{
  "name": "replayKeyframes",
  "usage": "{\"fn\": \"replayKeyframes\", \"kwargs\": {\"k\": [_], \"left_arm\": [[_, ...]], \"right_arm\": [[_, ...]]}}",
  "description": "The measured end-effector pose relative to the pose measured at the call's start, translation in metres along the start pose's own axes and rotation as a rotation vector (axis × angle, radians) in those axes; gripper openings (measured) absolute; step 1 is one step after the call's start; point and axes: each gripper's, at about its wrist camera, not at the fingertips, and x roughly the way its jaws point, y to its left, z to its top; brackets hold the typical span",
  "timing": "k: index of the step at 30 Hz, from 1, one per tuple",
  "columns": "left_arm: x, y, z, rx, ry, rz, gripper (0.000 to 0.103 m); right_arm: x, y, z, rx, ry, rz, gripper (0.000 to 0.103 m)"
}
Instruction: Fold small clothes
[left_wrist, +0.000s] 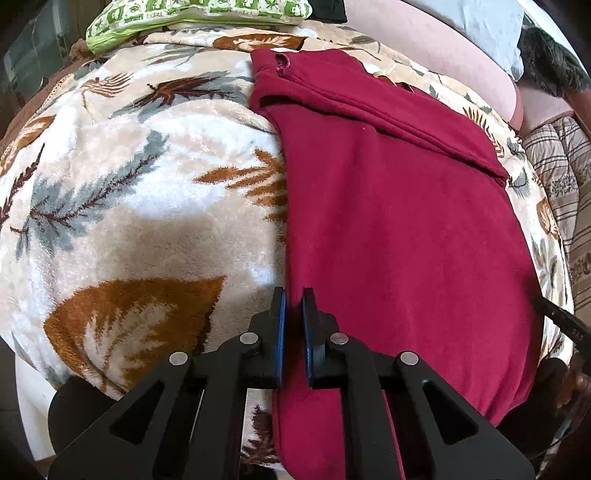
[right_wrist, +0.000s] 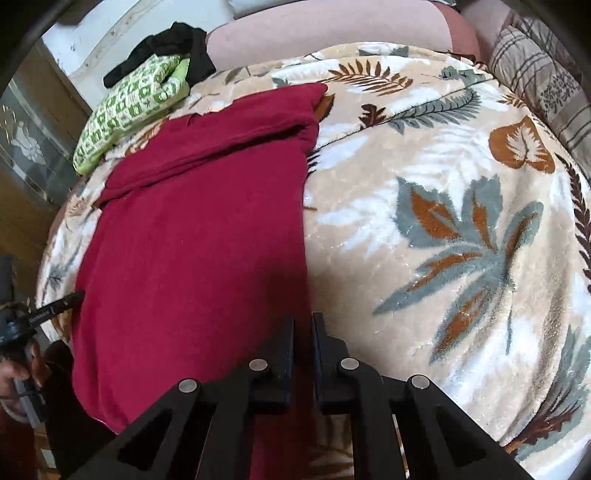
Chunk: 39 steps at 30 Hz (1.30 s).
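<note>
Crimson fleece is the story: the red garment (left_wrist: 399, 229) lies flat on a plush leaf-print blanket (left_wrist: 122, 206) spread over the bed, a folded band running across its far end. Left gripper (left_wrist: 293, 310) is down at the garment's near left edge, jaws drawn together and pinching that edge of cloth between the blue pads. Over on the other side, the right gripper (right_wrist: 303, 332) sits at the near right edge, jaws likewise closed on the red fabric. From the right wrist view, a hand (right_wrist: 18, 373) shows at the far left beside the garment, gripping the other tool. Beyond the garment, a green-and-white patterned cloth (right_wrist: 129, 107) rests near the blanket's far corner, with something black (right_wrist: 173, 44) bunched on top of it.
</note>
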Motion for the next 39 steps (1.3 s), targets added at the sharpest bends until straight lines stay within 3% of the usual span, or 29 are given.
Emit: {"fn": "replayKeyframes", "kwargs": {"k": [5,6,7,9,12,18,23,33,39], "left_arm": [[-0.001,0.001,-0.001,-0.006,0.015,-0.010,0.007],[-0.002,0.001,-0.002,-0.008,0.025,-0.014,0.008],[-0.003,0.002,-0.002,-0.011,0.037,-0.017,0.011],[-0.008,0.003,-0.007,-0.011,0.069,-0.051,0.024],[-0.016,0.004,-0.018,-0.006,0.095,-0.100,0.037],[-0.020,0.003,-0.041,-0.010,0.138,-0.132,0.038],[-0.015,0.004,-0.059,-0.045,0.160,-0.177,0.051],[-0.014,0.006,-0.068,-0.078,0.181,-0.210,0.052],[-0.013,-0.004,-0.074,-0.050,0.172,-0.167,0.052]], "right_arm": [[-0.006,-0.006,0.000,0.060,0.015,0.025,0.012],[-0.009,-0.007,-0.002,0.067,0.022,0.040,0.022],[-0.012,-0.007,-0.004,0.068,0.024,0.060,0.040],[-0.020,-0.008,-0.011,0.070,0.038,0.107,0.049],[-0.026,-0.009,-0.024,0.069,0.076,0.119,0.050],[-0.025,-0.010,-0.046,0.049,0.134,0.134,0.050],[-0.019,-0.013,-0.056,0.060,0.164,0.146,0.050],[-0.012,-0.006,-0.074,0.052,0.223,0.260,0.051],[-0.011,-0.007,-0.077,0.074,0.206,0.296,0.053]]}}
